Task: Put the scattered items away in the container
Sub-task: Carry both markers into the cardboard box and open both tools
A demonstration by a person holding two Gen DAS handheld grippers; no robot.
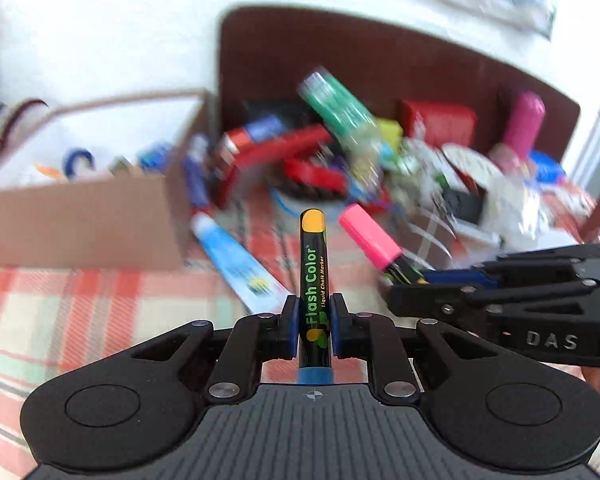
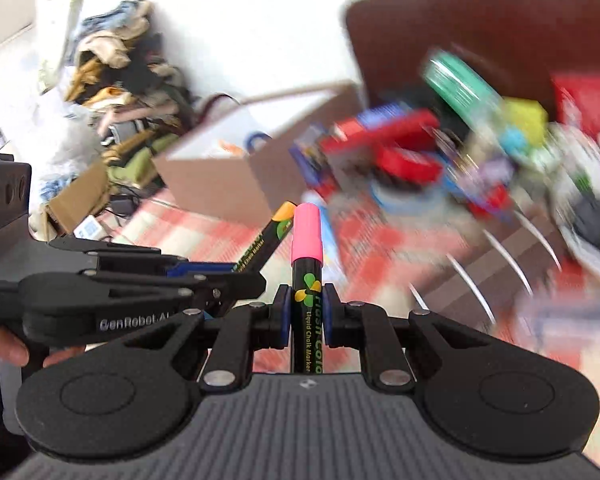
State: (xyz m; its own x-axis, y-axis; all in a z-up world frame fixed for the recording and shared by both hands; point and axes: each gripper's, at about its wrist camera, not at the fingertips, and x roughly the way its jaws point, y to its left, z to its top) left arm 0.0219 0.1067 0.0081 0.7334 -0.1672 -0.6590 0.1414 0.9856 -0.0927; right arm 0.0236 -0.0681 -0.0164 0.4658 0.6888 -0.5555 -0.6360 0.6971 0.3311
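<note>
My left gripper point(image 1: 313, 312) is shut on an orange-capped chalk marker point(image 1: 313, 256), held upright above the checked tablecloth. My right gripper point(image 2: 306, 308) is shut on a pink-capped chalk marker point(image 2: 307, 256); it also shows in the left wrist view point(image 1: 370, 236), held from the right. The left gripper and its orange marker point(image 2: 266, 240) show at the left of the right wrist view. An open cardboard box point(image 1: 100, 216) stands ahead to the left, also in the right wrist view point(image 2: 216, 184). A blurred pile of scattered items point(image 1: 340, 148) lies beyond.
A blue and white tube point(image 1: 236, 264) lies on the checked cloth point(image 1: 80, 312) beside the box. A dark brown chair back point(image 1: 380, 64) rises behind the pile. A heap of clothes and clutter point(image 2: 116, 80) lies on the floor at the far left.
</note>
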